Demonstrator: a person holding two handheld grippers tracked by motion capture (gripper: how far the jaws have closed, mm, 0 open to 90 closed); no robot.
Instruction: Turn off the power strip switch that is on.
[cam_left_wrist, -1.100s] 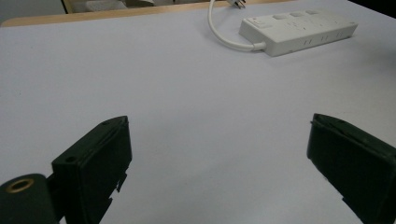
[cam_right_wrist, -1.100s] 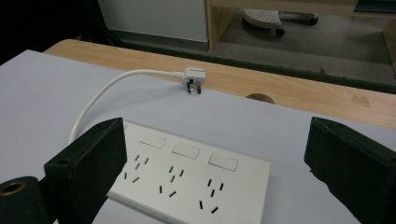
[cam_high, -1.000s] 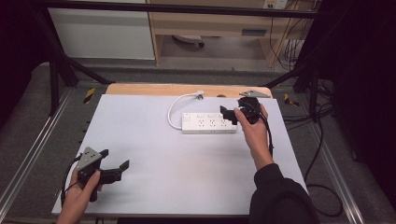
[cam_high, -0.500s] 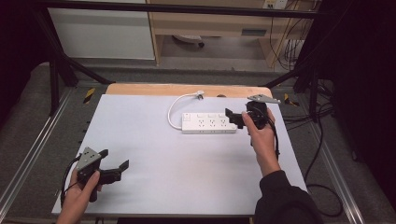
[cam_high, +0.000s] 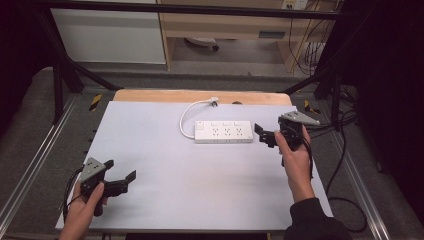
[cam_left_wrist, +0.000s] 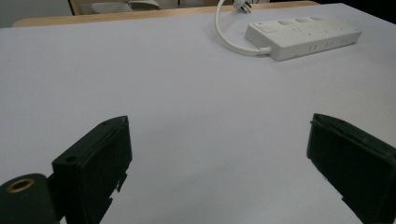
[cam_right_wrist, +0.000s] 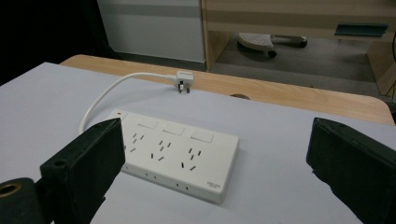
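High view: pale grey table (cam_high: 200, 190)

The power strip (cam_high: 223, 131) is plain white, with a white cord (cam_high: 188, 111) and white plug (cam_high: 214, 101); a small red mark sits at its switch end, and dark slots dot its three sockets. The desk (cam_high: 200, 185) top is pale lavender-grey, with a light wood strip along its far edge. Both tongs, left (cam_high: 118, 181) and right (cam_high: 265, 135), are matte black, each topped by a grey plate. The person's right sleeve (cam_high: 312, 222) is black.
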